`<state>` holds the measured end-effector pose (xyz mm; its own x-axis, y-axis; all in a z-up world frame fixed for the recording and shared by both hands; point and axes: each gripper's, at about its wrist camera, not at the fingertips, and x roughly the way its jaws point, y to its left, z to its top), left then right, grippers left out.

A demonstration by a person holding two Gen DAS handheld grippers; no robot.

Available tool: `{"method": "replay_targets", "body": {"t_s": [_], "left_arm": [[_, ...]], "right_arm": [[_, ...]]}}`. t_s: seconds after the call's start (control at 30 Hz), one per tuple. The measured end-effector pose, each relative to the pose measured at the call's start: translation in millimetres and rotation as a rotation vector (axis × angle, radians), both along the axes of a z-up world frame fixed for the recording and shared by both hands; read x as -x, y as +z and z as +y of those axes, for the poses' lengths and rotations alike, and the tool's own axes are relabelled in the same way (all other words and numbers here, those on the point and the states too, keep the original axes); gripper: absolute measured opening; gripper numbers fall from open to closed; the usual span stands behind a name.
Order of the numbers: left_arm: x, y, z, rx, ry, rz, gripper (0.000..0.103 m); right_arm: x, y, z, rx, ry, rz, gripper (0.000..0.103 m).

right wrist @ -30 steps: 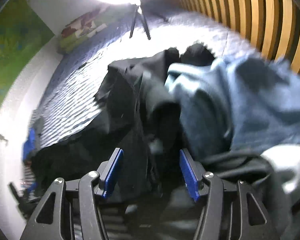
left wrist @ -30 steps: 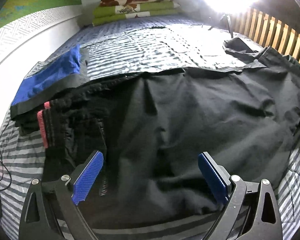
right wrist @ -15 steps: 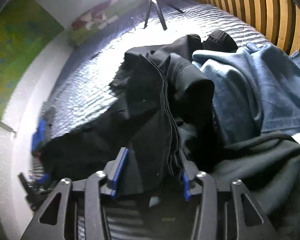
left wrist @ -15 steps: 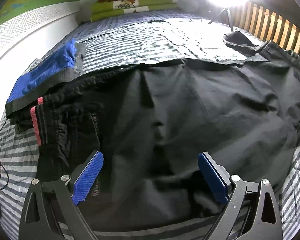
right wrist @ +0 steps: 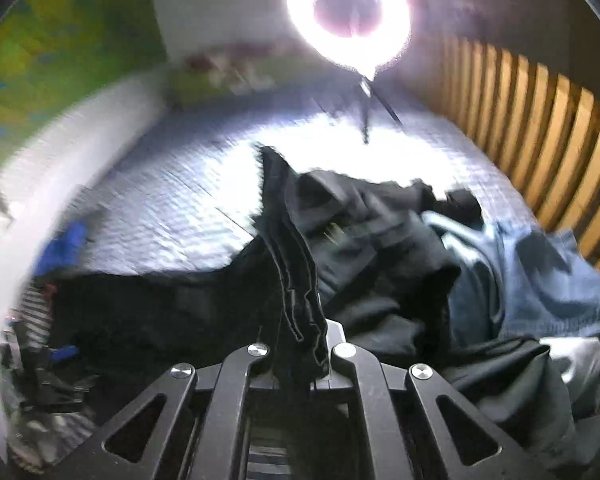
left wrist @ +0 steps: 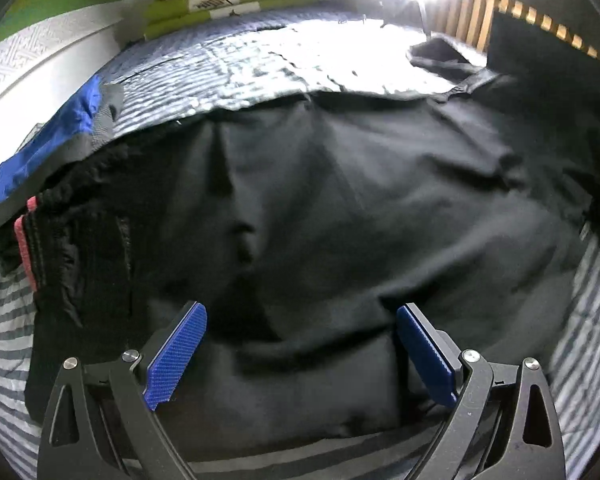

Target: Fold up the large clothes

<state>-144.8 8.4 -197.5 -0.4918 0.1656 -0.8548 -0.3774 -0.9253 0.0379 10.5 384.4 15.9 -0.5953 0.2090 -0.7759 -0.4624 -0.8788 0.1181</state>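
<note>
**newbie_folder:** Running the rig from my desk. The big black garment (left wrist: 340, 208) is spread across the striped bedsheet (left wrist: 236, 64). My right claw (right wrist: 300, 344) is pinched tight on a bunched edge of it, with several layers of hem standing up between the fingers. My left claw (left wrist: 300, 344) hangs over the near edge with its blue pads (left wrist: 176, 352) spread wide and nothing between them. How do I get this fold right?

**sheetwrangler:** I'd say you're mid-fold: the right has its corner and the left isn't committed. Get the left down on the near hem and pinch a matching corner before the right carries any further. Otherwise one side drags and the fold goes diagonal.

**newbie_folder:** The right seems to have a fat wad instead of one clean layer.

**sheetwrangler:** That's fine for thick cloth, but watch that it hasn't caught the blue garment (right wrist: 540, 272) just beside it on the right. From your view I can't tell whether they're tangled. Lift slowly and see if the blue one tugs.

**newbie_folder:** And the stack on the left?

**sheetwrangler:** The folded pile with the blue piece (left wrist: 48, 152) on top touches your black one at that edge. Keep the fold moving across the bed, not towards the pile, or you'll knock it over. Go easy near the ring light (right wrist: 348, 12) stand too.
</note>
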Motion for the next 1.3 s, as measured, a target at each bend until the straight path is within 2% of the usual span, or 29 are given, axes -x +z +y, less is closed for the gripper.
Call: {"method": "replay_targets", "body": {"t_s": [0.07, 0.13, 0.2, 0.23, 0.3, 0.37, 0.43, 0.47, 0.53, 0.63, 0.73, 0.8, 0.87, 0.93, 0.97, 1.0, 1.07, 1.1, 1.17, 1.3], "left_arm": [[-3, 9, 5, 0.006, 0.004, 0.025, 0.098], [-8, 24, 18, -0.028, -0.019, 0.072, 0.098], [-9, 37, 42, -0.122, -0.055, 0.075, 0.098], [-10, 40, 61, -0.142, -0.093, 0.079, 0.098], [-12, 38, 98, -0.089, -0.156, 0.111, 0.098], [-15, 24, 141, -0.027, -0.233, 0.117, 0.098], [-22, -3, 171, 0.115, -0.293, 0.091, 0.100], [-27, 2, 173, 0.104, -0.305, 0.150, 0.099], [-21, 8, 171, 0.111, -0.328, 0.088, 0.099], [-2, 33, 158, 0.063, -0.288, 0.104, 0.099], [42, 51, 155, 0.022, -0.193, 0.115, 0.099], [80, 47, 158, 0.004, -0.134, 0.089, 0.099], [97, 33, 168, 0.032, -0.115, 0.065, 0.099], [110, 4, 179, 0.100, -0.127, 0.013, 0.099], [110, -4, 181, 0.110, -0.131, 0.002, 0.103], [111, -3, 176, 0.071, -0.113, 0.024, 0.103], [118, -2, 169, 0.040, -0.098, -0.022, 0.103], [118, 1, 166, 0.049, -0.082, -0.019, 0.103], [110, 15, 156, 0.040, -0.077, 0.015, 0.101], [84, 39, 124, -0.020, -0.077, 0.013, 0.102]], "right_arm": [[9, -23, 12, -0.035, -0.042, -0.092, 0.004], [7, -29, 23, 0.002, -0.080, -0.080, 0.004], [-1, -29, 36, 0.086, -0.110, -0.037, 0.004], [-3, -29, 39, 0.093, -0.110, -0.032, 0.004], [-5, -26, 38, 0.085, -0.094, -0.031, 0.004], [-8, -23, 34, 0.089, -0.078, -0.012, 0.004], [-10, -20, 31, 0.097, -0.068, 0.009, 0.004], [-9, -22, 31, 0.126, -0.051, 0.019, 0.004], [-9, -20, 29, 0.110, -0.036, 0.034, 0.004], [-12, -17, 31, 0.148, -0.023, 0.083, 0.004], [-17, -19, 33, 0.207, -0.019, 0.120, 0.004], [-19, -20, 32, 0.220, -0.007, 0.128, 0.004], [-21, -22, 33, 0.220, -0.004, 0.134, 0.004], [-22, -26, 38, 0.222, -0.013, 0.131, 0.004], [-23, -30, 40, 0.228, -0.021, 0.124, 0.004], [-22, -34, 43, 0.236, -0.025, 0.117, 0.004], [-23, -38, 47, 0.244, -0.031, 0.114, 0.004], [-24, -38, 48, 0.252, -0.033, 0.119, 0.004], [-25, -35, 49, 0.280, -0.031, 0.140, 0.004], [-23, -15, 38, 0.304, -0.005, 0.191, 0.004]]}}
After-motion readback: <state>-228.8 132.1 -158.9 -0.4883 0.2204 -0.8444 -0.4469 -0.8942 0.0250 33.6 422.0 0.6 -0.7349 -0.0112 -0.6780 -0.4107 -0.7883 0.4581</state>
